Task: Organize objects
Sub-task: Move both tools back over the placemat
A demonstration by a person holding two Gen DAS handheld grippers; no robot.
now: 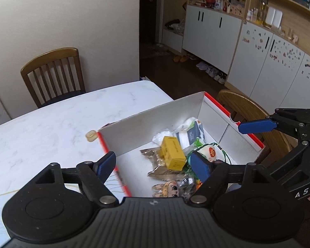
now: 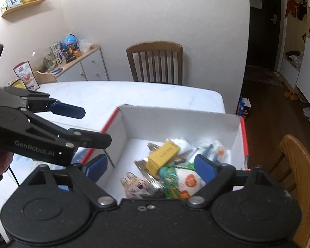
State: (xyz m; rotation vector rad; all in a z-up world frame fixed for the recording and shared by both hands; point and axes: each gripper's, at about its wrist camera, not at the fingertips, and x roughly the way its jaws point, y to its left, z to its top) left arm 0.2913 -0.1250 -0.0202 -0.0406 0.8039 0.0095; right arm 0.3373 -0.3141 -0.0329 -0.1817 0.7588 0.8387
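Counter (image 1: 51,119) carries the red-edged white box (image 1: 155,124); most clutter already sits in it, yellow carton (image 1: 173,152) on top. We hang both claws over the box, released, nothing between the pads. One small beige block (image 1: 91,135) is left outside, touching the box's far-left corner. Left claw (image 1: 155,165) is nearer than right claw (image 2: 150,165), so we'd take it left-handed.
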